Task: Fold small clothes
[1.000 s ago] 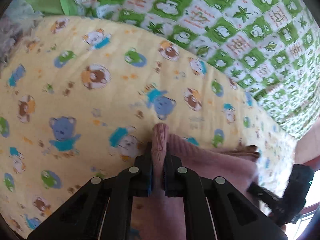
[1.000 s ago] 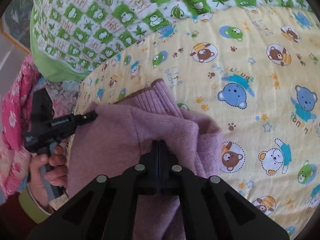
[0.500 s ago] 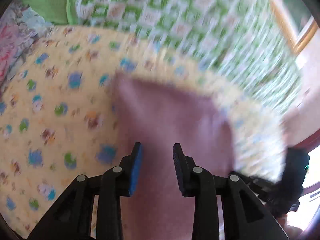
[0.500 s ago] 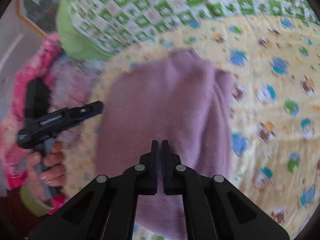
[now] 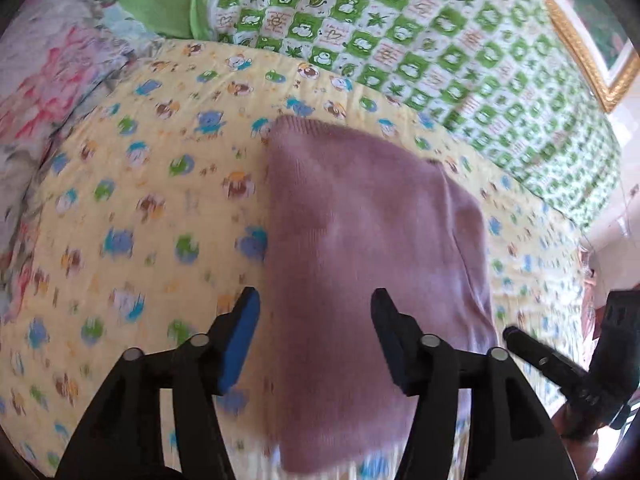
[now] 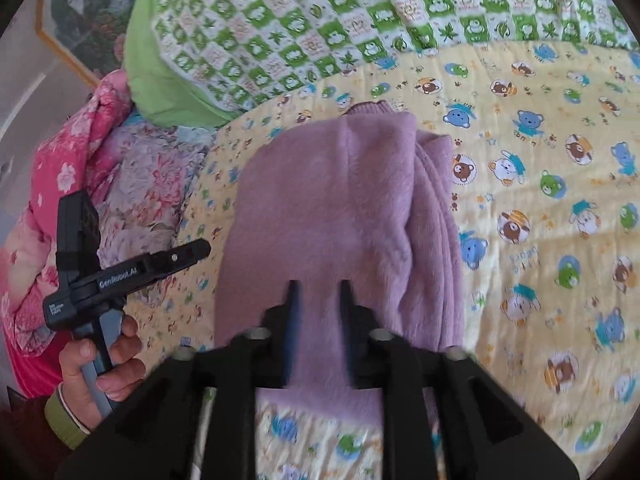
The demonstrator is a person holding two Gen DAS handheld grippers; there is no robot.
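Observation:
A small purple knit garment [image 5: 360,248] lies folded into a flat rectangle on the yellow bear-print sheet [image 5: 132,208]; it also shows in the right wrist view [image 6: 332,216]. My left gripper [image 5: 316,320] is open and empty, raised above the garment's near end. My right gripper [image 6: 318,292] is open with a narrower gap, empty, above the garment's near edge. The left gripper also shows in the right wrist view [image 6: 192,250], held in a hand at the garment's left. The right gripper's body appears at the right edge of the left wrist view [image 5: 560,364].
A green-and-white checked quilt [image 6: 360,12] with a green pillow [image 6: 160,84] lies at the head of the bed. Pink floral bedding [image 6: 80,152] is piled beside the sheet. A gold picture frame [image 5: 592,52] hangs on the wall.
Both grippers were shut on the purple garment a second ago; they let go, opened and drew back and up. The garment now lies flat and folded on the sheet.

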